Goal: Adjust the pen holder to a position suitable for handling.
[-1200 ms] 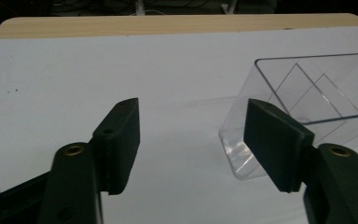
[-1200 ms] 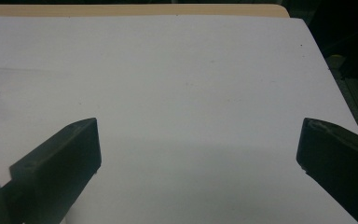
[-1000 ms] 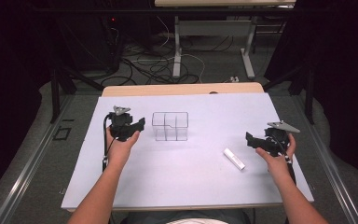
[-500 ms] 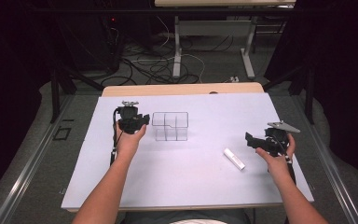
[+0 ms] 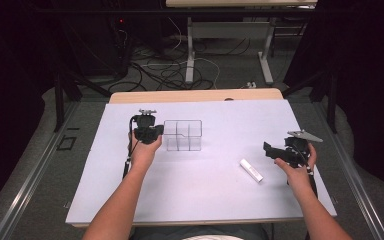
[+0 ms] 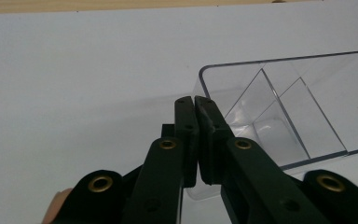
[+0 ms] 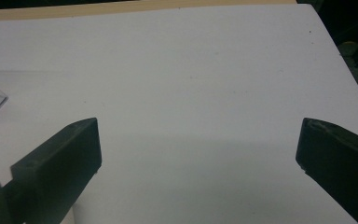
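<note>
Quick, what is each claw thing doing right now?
Left gripper: shut on the clear plastic divided box's wall.
Right gripper: open, holding nothing.

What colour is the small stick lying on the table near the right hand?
White; the stick shows best in the high view, lying on the pale table.

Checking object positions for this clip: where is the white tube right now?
In the high view the white tube lies flat on the white sheet, right of centre, just left of the right gripper and well right of the clear box.
</note>
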Tool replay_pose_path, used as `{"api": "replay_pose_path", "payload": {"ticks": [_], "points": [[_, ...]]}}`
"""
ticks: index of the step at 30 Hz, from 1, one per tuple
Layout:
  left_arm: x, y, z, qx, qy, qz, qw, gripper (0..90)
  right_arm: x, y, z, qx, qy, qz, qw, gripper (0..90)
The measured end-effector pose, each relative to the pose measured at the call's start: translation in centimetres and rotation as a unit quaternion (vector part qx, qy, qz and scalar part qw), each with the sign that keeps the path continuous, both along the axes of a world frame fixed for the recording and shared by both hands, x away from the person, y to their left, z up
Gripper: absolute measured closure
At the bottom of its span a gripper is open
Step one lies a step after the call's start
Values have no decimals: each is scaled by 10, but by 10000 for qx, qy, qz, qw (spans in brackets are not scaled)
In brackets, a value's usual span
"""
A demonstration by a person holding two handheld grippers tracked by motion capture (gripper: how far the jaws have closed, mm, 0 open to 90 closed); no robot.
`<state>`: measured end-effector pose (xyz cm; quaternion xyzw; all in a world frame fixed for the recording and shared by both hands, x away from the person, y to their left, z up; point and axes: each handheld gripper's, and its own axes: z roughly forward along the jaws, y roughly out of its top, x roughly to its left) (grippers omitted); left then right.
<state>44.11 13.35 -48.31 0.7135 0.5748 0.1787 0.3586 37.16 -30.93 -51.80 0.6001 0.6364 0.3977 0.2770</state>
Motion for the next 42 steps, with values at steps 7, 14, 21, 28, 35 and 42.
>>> {"api": "replay_pose_path", "payload": {"ticks": [7,14,21,28,35,42], "points": [[0,1,0,-106,55,39,9999,900,0,2,0,41,41,-12,10000,0],[-1,-8,0,-178,68,-35,9998,900,1,3,-1,16,41,26,10000,0],[-4,-25,-1,-204,64,-194,9996,900,1,3,-1,22,40,37,10000,0],[-5,-40,-1,-217,72,-252,9994,900,1,3,-1,25,45,48,10000,0],[-5,-45,-1,-242,86,-272,9993,900,1,4,-2,43,63,47,10000,4],[-5,-46,-1,-237,50,-292,9993,897,1,4,-2,50,94,73,9999,5]]}}
